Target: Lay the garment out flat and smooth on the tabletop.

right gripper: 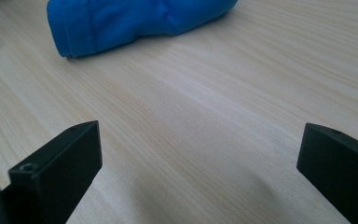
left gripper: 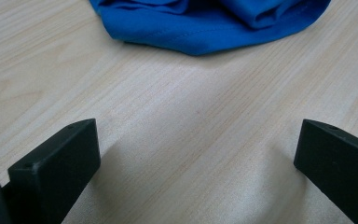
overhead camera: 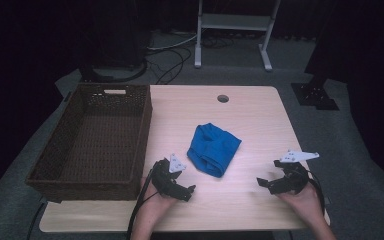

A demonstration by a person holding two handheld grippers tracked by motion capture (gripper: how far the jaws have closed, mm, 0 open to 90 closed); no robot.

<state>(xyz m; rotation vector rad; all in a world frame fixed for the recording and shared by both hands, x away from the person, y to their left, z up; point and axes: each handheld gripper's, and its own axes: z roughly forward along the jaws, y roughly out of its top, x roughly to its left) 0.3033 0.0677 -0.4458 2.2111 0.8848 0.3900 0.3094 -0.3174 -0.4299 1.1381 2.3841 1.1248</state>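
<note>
Light wooden table, rounded corners, small cable hole near the far edge. Dark woven basket takes up the table's left side, hollow and open on top, one long wall running just beside the middle of the table, likely parked there as the drop spot for the cloth.

Blue cloth lies bunched in a loose fold around the table's middle, right of the basket and apart from it, nothing touching it. Seams and a rolled edge show in the left gripper view; the right gripper view sees it as a thick folded roll, farther off.

Left gripper sits low near the front edge, just below the cloth's near corner, jaws spread wide with bare wood between them, holding nothing. It points at the cloth, so it looks set for the first grab.

Right gripper rests on the front right of the table, well apart from the cloth, jaws also wide open and empty. It aims left toward the cloth, probably waiting to help or take the other side.

Judgement: reach phase, cloth not picked up yet.
</note>
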